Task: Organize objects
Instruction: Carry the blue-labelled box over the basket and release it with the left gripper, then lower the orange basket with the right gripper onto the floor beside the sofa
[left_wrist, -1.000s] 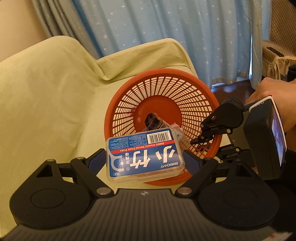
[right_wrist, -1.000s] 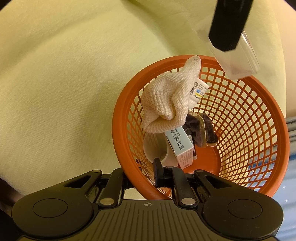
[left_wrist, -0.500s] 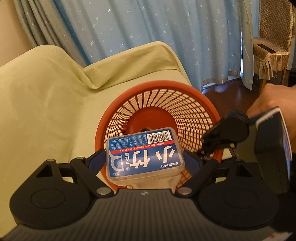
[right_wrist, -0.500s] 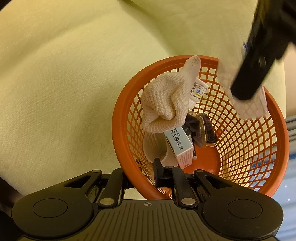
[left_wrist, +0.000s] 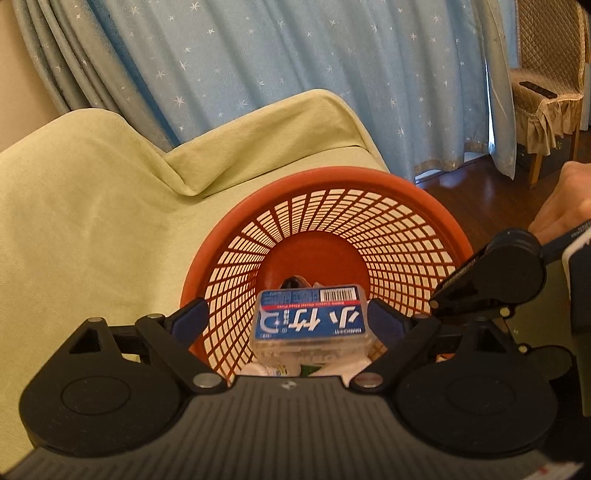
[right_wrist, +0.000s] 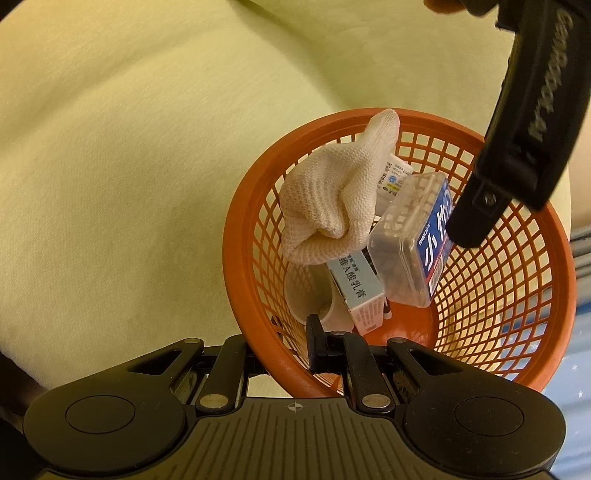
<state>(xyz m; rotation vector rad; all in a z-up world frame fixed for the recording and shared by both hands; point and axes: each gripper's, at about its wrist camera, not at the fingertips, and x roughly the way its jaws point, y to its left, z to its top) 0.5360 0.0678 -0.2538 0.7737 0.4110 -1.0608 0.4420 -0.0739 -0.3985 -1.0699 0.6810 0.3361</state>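
An orange mesh basket (left_wrist: 413, 236) (right_wrist: 517, 332) sits on a yellow-green covered sofa. A clear floss-pick box with a blue label (left_wrist: 312, 321) (right_wrist: 410, 243) lies inside it, loose between the spread fingers of my left gripper (left_wrist: 291, 319), which is open just above the basket. My right gripper (right_wrist: 291, 343) is shut on the basket's near rim. Also in the basket are a cream knitted cloth (right_wrist: 332, 199), a white carton (right_wrist: 356, 291), a pale cup (right_wrist: 310, 299) and a small white tube (right_wrist: 393, 175).
The sofa cover (left_wrist: 92, 206) (right_wrist: 129, 166) spreads left of the basket. Blue starred curtains (left_wrist: 295, 74) hang behind. A fabric-covered chair (left_wrist: 543, 92) stands on the wooden floor at the right. The person's hand (left_wrist: 565, 206) holds the right gripper.
My left gripper moved over the basket, lowered and opened. The floss-pick box left its fingers and now rests inside the basket. My right gripper stayed clamped on the rim.
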